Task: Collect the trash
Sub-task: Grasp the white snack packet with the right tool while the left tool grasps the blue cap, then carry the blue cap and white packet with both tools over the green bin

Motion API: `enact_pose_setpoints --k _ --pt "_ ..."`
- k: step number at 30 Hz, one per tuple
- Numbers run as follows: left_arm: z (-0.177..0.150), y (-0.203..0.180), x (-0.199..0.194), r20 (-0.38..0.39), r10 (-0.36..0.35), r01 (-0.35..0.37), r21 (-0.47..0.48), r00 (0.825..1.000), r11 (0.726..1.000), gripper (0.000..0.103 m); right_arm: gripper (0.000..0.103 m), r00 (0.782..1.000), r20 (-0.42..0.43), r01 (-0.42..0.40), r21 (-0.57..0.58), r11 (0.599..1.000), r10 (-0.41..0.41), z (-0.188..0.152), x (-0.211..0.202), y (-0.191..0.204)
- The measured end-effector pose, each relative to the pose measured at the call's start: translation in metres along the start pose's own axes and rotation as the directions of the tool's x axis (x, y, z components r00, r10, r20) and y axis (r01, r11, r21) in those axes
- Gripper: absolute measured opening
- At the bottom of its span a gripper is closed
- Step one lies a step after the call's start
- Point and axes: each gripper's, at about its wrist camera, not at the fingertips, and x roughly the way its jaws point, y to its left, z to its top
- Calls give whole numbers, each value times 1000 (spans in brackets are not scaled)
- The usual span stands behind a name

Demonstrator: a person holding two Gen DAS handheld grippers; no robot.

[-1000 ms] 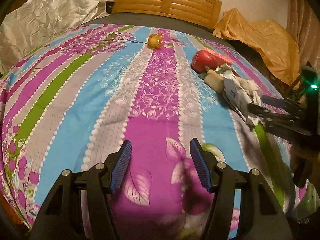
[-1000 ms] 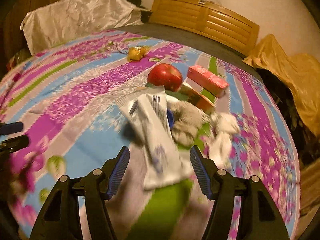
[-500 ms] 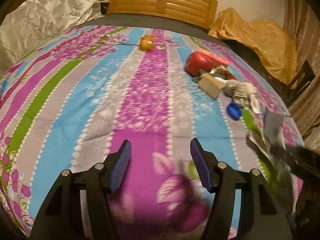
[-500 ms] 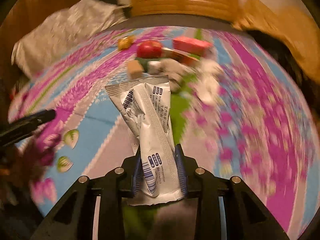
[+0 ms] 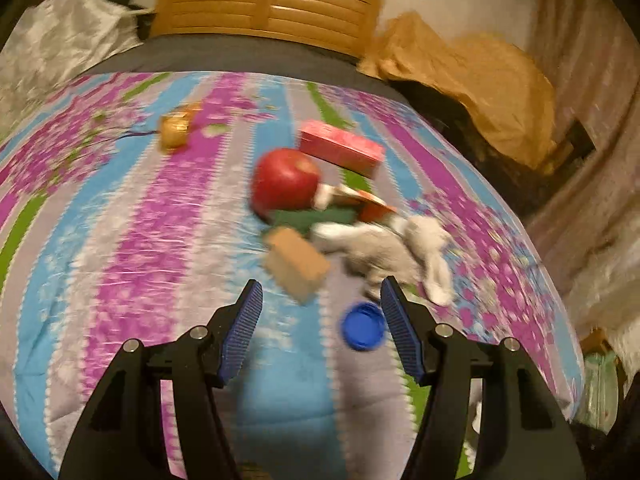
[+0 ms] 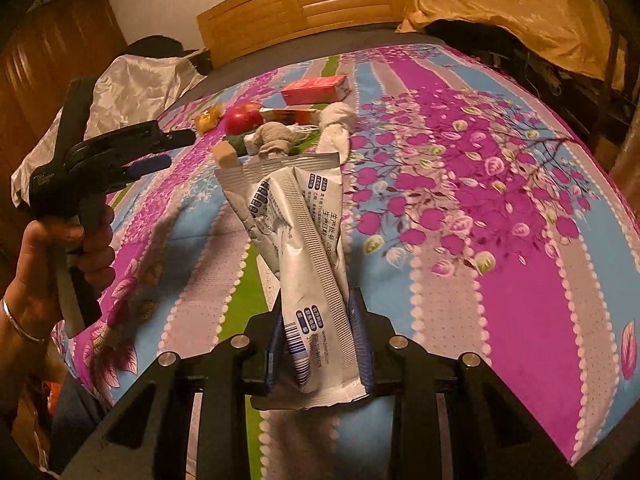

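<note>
Trash is being collected from a bed with a striped floral bedspread. One piece is already lifted: a silver wrapper is pinched between the pads of the right gripper, standing up from the jaws toward twelve o'clock and clear of the bedspread. No bin or bag is seen in either view, so where it is to be dropped cannot be told.

The rest lies in a loose cluster near the bed's middle. In the left wrist view a blue bottle cap sits at about two o'clock from the gap of the left gripper, just inside the right finger, with nothing clamped; the jaws stand apart and empty. Beyond it, toward twelve o'clock, are a tan block, crumpled grey-white cloth or tissue, a red apple, a green piece under it, a pink box and, well apart at eleven o'clock, a golden crumpled wrapper.

By this reading the task is at an early stage: one item taken up, none seen deposited, several left. Which of the remaining objects count as rubbish is a matter of judgement; the cap looks to be the next target.
</note>
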Motion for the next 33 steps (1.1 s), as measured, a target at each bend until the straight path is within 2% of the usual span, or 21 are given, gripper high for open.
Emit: enact_pose_setpoints --k 4,7,10,12,16,23,26,29,33 --pt "-23 -29 33 -101 -15 23 78 995 997 59 31 1000 4 8 31 999 -8 -4 -5 -11" --pt "-35 -34 67 -153 14 -2 80 988 997 59 31 1000 5 24 45 999 -24 -6 -9 -19" --pt "-35 -34 71 -128 14 -4 84 992 996 58 31 999 13 38 62 997 -39 -9 -17 -28" --pt "-35 -33 72 -130 -3 15 86 991 996 39 31 999 21 40 70 997 -41 -9 -20 -32" --pt "-45 -21 58 -137 -44 50 43 990 998 39 31 998 50 34 77 996 -38 -7 -28 -32" --pt "-79 -36 6 -153 -6 18 78 988 997 39 31 996 84 19 52 998 -24 -6 -46 -20" --pt "-80 -55 -15 -132 -9 24 117 991 993 39 31 994 105 21 52 998 -26 -8 -60 -18" --pt "-72 -89 -31 -95 -22 40 195 995 980 39 31 989 139 37 54 998 -44 -11 -83 -21" --pt "-56 -145 -51 -38 -82 90 286 996 954 39 31 977 189 83 89 993 -98 -16 -124 -43"
